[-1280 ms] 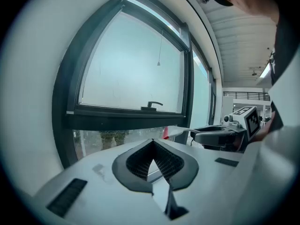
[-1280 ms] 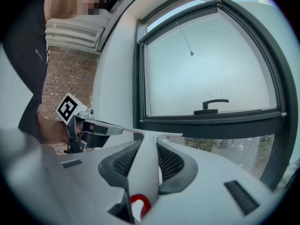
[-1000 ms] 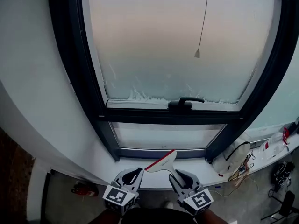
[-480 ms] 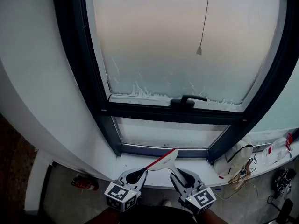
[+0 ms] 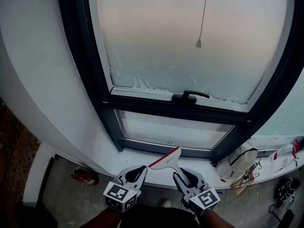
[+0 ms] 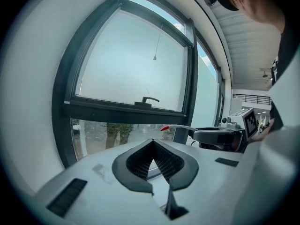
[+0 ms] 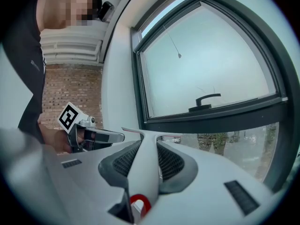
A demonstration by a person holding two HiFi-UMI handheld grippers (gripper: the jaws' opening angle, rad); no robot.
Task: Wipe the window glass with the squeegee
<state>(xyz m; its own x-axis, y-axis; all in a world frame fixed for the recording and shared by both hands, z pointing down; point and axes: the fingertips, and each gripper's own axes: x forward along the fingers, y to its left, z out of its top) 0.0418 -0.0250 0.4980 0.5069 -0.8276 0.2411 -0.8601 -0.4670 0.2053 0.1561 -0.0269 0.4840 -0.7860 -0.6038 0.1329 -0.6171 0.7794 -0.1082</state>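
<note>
In the head view the frosted window glass (image 5: 190,37) fills 12 o'clock, with a dark handle (image 5: 190,97) on its bottom rail and a pull cord (image 5: 198,43) hanging in front of it. At 6 o'clock both tools sit side by side over the white sill (image 5: 137,156). The left gripper (image 5: 138,171) is at 7 o'clock. The right gripper (image 5: 183,175) is just beside it and holds the white squeegee (image 5: 167,159), whose red-edged blade slants toward 11 o'clock above the sill, well below the frosted pane. A bag with cables (image 5: 237,161) lies on the sill at 4 o'clock. In the left gripper view the two dark ribbed pads meet at their tips with nothing between them. The other tool and the squeegee's red tip show at 3 o'clock. In the right gripper view the jaws are clamped on the squeegee's white handle, which runs up between the pads toward 12 o'clock. Its red loop sits at 6 o'clock and the left tool at 9 o'clock.
</note>
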